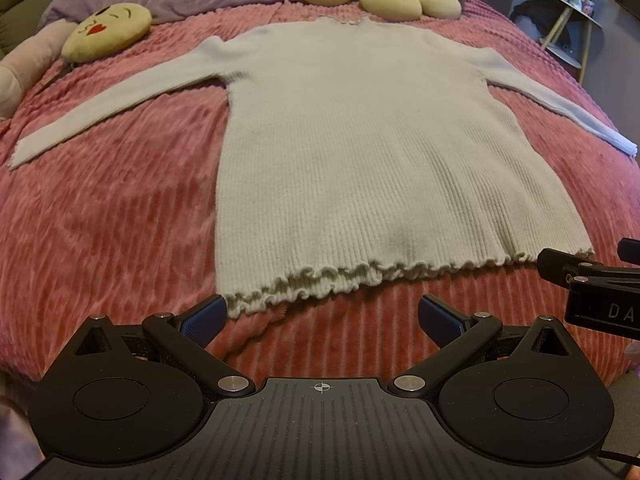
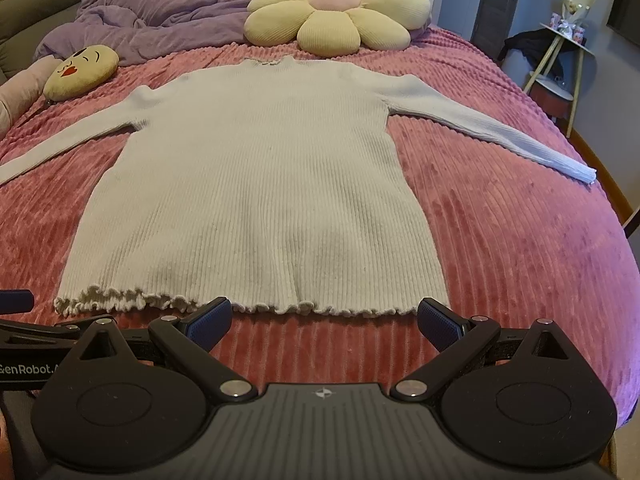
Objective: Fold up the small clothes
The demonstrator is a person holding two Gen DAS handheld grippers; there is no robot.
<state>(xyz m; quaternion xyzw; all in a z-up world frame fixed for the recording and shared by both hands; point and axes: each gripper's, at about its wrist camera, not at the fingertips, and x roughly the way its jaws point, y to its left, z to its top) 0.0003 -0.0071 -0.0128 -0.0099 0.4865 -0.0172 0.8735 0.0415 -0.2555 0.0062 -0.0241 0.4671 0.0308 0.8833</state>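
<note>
A cream ribbed sweater [image 1: 360,152] [image 2: 256,192] lies flat on the pink bed, neck at the far end, both sleeves spread outward, frilled hem nearest me. My left gripper [image 1: 322,316] stands open just short of the hem, its left pad [image 1: 202,320] touching the hem's left corner. My right gripper [image 2: 324,318] is open too, at the hem's right half, with nothing between its fingers. The right gripper's body [image 1: 592,280] shows at the right edge of the left wrist view, and the left gripper's body [image 2: 28,340] at the left edge of the right wrist view.
A pink ribbed bedspread [image 1: 100,220] [image 2: 520,240] covers the bed. A yellow flower cushion [image 2: 336,16], a yellow face cushion [image 1: 106,30] and a purple duvet [image 2: 160,16] sit at the far end. A small side table [image 2: 560,64] stands right of the bed.
</note>
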